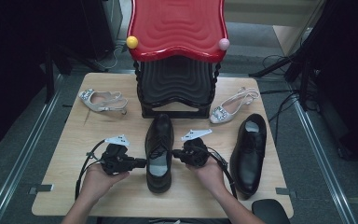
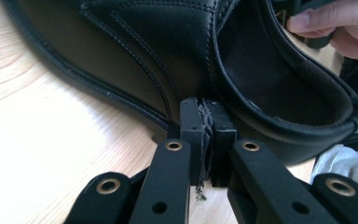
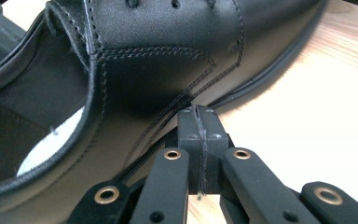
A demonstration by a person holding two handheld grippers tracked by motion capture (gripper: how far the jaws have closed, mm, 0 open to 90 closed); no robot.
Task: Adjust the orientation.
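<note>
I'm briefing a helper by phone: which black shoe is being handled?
Start at the red stool at the table's far edge. The black lace-up shoe directly in front of it is the one, flanked by both grippers; the other black shoe lies apart, farther right.

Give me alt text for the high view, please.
A person's two hands press shut grippers, the left gripper and the right gripper, against opposite sides of a black dress shoe on a wooden table. Its mate lies at the right, two silver sandals lie farther back, and a red-and-black stool stack stands at the far edge.
</note>
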